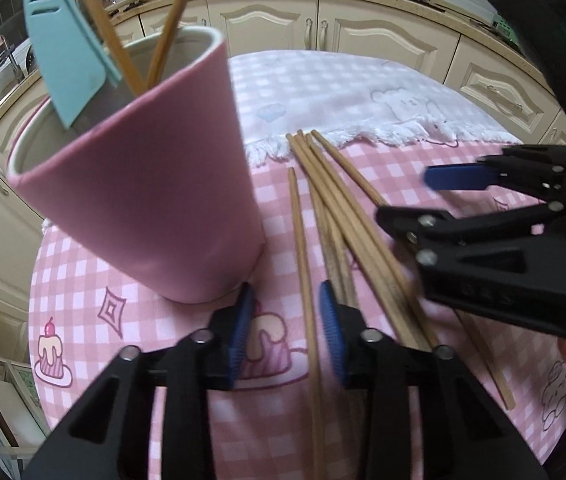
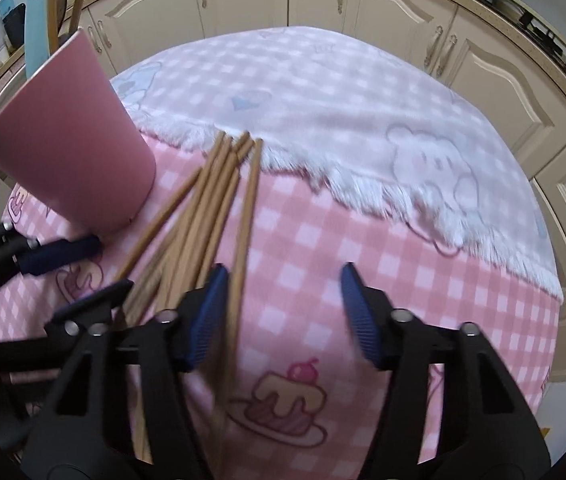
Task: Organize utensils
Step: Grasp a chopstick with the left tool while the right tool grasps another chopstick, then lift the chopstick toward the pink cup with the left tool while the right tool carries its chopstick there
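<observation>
Pink cup (image 1: 143, 184) upright at far left of checked cloth (image 2: 363, 248), holding blue spatula (image 1: 63, 48) and two chopsticks (image 1: 171, 24), loose chopsticks (image 1: 323, 200) fanned just right of cup, left gripper (image 1: 287, 332) jaws apart astride one stick, right gripper (image 2: 283, 316) jaws apart, one stick just inside left pad.

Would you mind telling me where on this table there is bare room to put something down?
Free: the pink checked cloth right of the chopsticks, and the pale cloth beyond its white fringe. Crowded: the strip between the pink cup and the chopsticks, where both grippers work.
</observation>
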A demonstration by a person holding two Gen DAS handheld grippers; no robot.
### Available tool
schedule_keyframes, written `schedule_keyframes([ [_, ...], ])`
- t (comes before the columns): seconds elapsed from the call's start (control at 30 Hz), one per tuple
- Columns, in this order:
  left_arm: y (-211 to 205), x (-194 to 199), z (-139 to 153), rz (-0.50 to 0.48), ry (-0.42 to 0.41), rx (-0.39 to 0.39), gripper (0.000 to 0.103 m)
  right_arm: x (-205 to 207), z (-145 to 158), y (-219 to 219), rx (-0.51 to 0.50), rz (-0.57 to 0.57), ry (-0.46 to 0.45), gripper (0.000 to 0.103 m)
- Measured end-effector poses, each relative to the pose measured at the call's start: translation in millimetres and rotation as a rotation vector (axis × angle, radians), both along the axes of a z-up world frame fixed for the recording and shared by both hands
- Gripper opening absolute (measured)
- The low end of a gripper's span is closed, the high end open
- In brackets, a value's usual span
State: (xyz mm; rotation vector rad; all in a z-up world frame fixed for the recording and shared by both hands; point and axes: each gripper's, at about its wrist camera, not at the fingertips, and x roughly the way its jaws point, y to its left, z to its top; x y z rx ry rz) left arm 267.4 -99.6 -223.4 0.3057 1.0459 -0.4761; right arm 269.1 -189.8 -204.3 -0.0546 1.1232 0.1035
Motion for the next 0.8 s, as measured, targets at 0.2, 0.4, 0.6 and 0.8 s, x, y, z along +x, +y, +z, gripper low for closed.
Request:
schedule_keyframes([
  [0.2,-8,-5,0,-0.012,0.011,-0.015,0.004,-9,2,-4,0.085,0.041,0.0,0.006],
  [0.4,7,-18,2,0.005,0.02,-0.083,0.004,-31,12,-33,0.228,0.019,-0.045,0.006],
  [0.6,22,-41,22,0.007,-0.052,-0.146,0.004,-52,34,-58,0.353,0.0,-0.14,0.006],
  [0.8,31,-62,53,-0.01,-0.185,-0.22,0.004,-64,61,-73,0.436,-0.009,-0.25,0.006],
])
